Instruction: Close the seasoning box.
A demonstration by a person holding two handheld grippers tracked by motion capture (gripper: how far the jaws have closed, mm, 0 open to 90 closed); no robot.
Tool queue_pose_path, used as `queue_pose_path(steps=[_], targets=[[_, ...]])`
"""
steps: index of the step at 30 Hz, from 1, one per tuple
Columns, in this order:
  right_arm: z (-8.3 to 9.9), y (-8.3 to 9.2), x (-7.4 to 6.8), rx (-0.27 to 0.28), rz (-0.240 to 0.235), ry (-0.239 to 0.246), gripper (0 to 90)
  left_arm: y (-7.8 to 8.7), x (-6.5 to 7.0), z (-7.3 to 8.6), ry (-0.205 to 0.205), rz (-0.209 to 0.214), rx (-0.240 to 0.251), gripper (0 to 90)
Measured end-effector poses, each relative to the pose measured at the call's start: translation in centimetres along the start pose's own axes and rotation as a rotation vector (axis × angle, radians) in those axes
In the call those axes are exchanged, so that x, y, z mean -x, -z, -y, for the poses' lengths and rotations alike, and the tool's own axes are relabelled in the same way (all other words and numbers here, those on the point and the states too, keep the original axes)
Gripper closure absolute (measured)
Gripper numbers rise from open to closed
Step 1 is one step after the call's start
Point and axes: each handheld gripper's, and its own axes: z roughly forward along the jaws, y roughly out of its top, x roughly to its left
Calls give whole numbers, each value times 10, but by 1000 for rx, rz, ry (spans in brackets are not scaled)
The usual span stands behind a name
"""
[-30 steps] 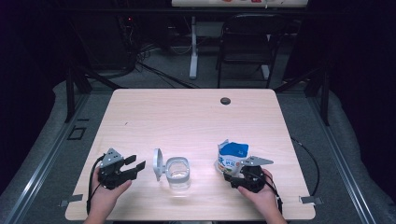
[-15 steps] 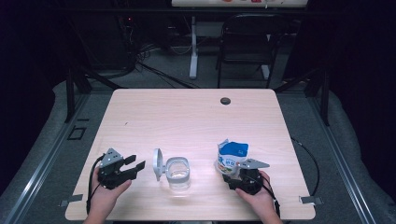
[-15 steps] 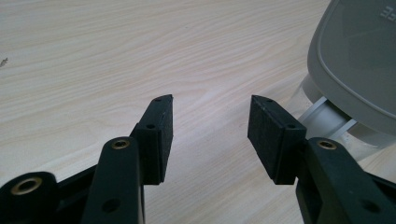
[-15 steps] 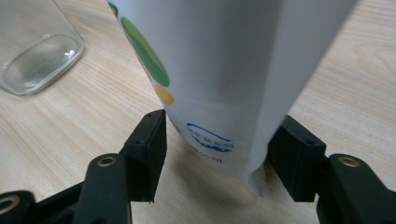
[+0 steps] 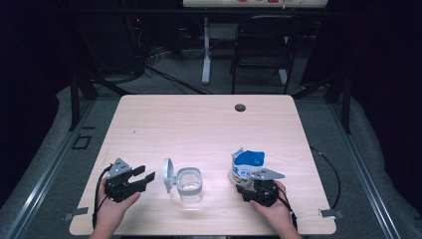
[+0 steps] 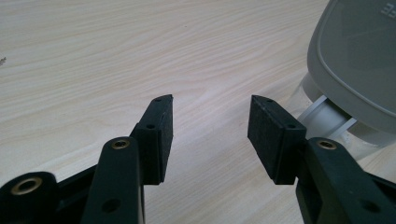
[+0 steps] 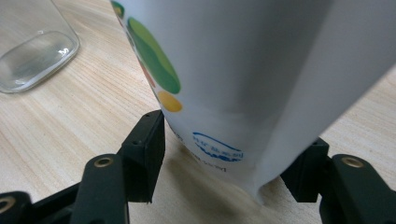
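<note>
The pouch [image 5: 247, 168] stands upright on the table [image 5: 209, 124], just right of the glass jar [image 5: 189, 184]. The right gripper [image 7: 233, 154] straddles the pouch base, jaws wide, one on each side. The left gripper [image 6: 210, 135], left of the jar's open lid [image 5: 168, 175], is spread and holds nothing.

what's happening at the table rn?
A person works two handheld grippers at a table. The right gripper has its jaws around the base of a white and blue pouch, which stands upright. The left gripper is open, beside a clear jar with its grey lid flipped open.
</note>
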Motion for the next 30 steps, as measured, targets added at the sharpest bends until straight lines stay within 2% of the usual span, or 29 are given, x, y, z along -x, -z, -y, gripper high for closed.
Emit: queue_pose_path(steps=[7, 16, 19, 23, 26, 30], targets=[[-2, -2, -1, -11, 21, 10, 384, 0, 0, 0, 0, -1, 1, 510], [-4, -6, -2, 3, 23, 0, 372, 0, 0, 0, 0, 1, 1, 510], [-5, -6, -2, -10, 32, 13, 372, 0, 0, 0, 0, 1, 1, 510], [-5, -8, -4, 4, 37, 12, 380, 0, 0, 0, -1, 0, 1, 510], [-6, -7, -6, -6, 52, 31, 391, 0, 0, 0, 0, 1, 0, 510], [-5, -8, -8, -3, 63, 35, 404, 0, 0, 0, 0, 0, 0, 510]])
